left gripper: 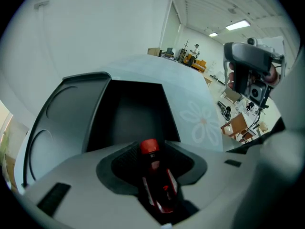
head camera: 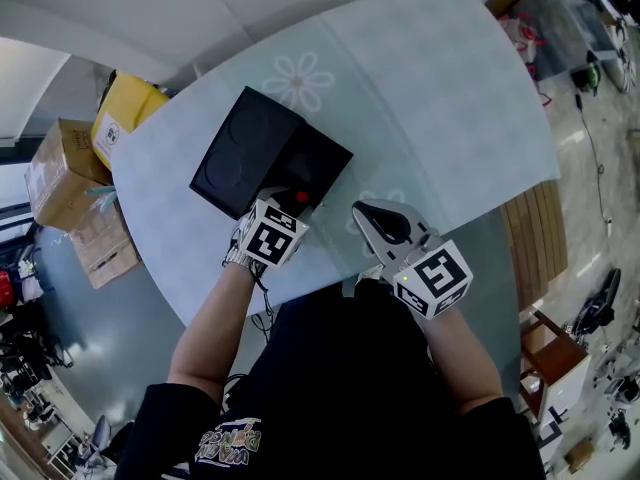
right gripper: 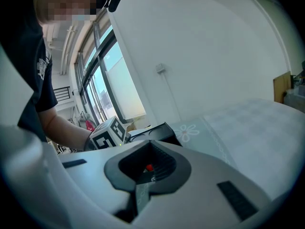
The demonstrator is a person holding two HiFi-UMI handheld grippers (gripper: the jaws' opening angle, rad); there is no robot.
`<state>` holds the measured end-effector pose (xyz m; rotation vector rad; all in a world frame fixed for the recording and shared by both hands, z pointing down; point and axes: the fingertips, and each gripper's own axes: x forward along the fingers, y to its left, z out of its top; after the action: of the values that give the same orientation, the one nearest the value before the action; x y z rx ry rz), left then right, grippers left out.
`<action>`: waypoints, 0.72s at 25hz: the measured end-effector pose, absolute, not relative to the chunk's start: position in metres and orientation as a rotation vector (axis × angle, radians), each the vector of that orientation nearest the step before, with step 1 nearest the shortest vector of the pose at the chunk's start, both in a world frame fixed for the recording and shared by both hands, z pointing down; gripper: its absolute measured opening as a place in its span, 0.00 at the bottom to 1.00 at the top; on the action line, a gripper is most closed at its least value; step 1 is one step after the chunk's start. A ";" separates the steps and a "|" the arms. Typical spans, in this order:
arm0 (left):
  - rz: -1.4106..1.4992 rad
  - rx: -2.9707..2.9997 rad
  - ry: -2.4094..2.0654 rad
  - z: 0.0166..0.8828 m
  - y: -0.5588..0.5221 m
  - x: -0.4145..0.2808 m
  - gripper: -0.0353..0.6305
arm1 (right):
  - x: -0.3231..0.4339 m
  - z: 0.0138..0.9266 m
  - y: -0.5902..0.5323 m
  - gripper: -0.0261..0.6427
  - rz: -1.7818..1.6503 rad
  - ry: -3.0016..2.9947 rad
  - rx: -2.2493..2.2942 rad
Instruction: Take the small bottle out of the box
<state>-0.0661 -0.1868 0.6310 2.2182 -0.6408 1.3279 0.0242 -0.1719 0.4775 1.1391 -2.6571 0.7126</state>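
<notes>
At the table's (head camera: 440,98) near edge, the right gripper (head camera: 368,218) is held idle, its jaws almost pressed together on nothing. Just beyond it, the left gripper (left gripper: 152,159) is spread slightly about the red-capped small bottle (left gripper: 158,187). The bottle is flanked closely at the near rim of the black box (head camera: 240,158), and the hold is judged slack. What the bottle's base rests on cannot be told. It is best set upright on bare table, clear of the rim, and the jaws drawn straight back so the cap is not clipped.
</notes>
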 end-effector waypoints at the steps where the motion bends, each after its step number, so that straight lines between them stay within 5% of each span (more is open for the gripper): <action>1: 1.330 2.210 -0.645 0.632 -0.187 -0.067 0.32 | 0.024 0.478 -0.172 0.07 0.715 -2.656 1.139; 18: 1.400 2.055 -0.827 0.656 -0.198 -0.076 0.38 | 0.023 0.485 -0.170 0.07 0.746 -2.658 1.143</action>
<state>-0.0764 -0.1982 0.6556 2.0553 -0.8273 1.4002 0.0227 -0.1700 0.4853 1.1432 -2.6577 0.7461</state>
